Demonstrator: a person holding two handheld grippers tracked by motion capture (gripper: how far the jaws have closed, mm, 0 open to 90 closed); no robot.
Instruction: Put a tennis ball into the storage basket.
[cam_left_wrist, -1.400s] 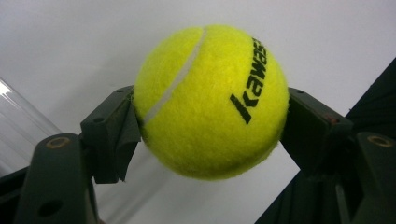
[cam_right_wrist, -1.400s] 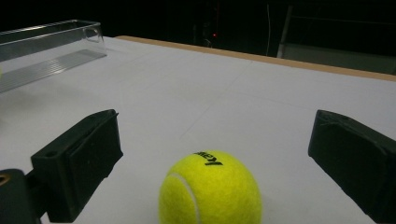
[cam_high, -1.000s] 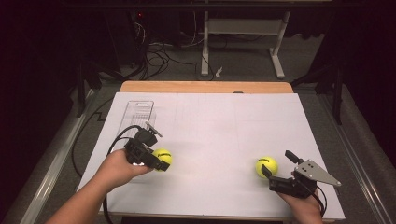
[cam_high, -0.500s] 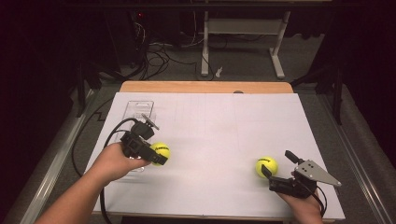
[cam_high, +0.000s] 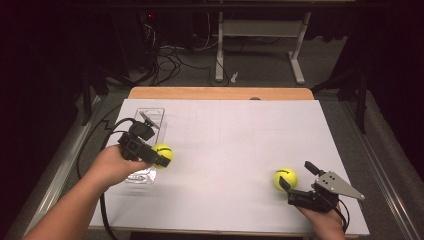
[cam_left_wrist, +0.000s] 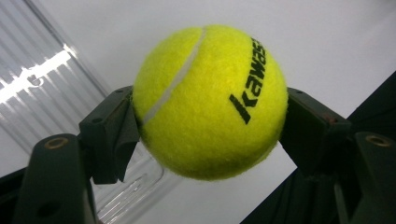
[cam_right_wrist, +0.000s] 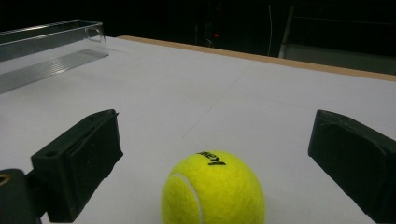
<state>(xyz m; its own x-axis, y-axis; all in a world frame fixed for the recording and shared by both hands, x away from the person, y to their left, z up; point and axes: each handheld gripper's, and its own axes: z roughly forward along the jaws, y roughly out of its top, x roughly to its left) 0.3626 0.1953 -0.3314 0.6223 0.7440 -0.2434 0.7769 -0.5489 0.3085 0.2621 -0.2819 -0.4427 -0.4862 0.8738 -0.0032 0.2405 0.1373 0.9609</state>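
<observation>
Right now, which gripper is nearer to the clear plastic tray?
Left. The left gripper, shut on a tennis ball, is beside the clear tray; the right gripper is far across the table.

Item: yellow tennis ball (cam_left_wrist: 210, 100), black "Kawasaki"-type lettering partly readable, white seam curving up its left. I have it pinched in my left gripper (cam_left_wrist: 211, 123), one black jaw pressed on either flank. Behind: ribbed clear plastic tray (cam_left_wrist: 56, 88) at left, white table surface (cam_left_wrist: 327, 32).

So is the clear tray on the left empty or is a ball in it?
Empty: the clear tray holds nothing, and the left gripper grips its tennis ball beside it.
</observation>
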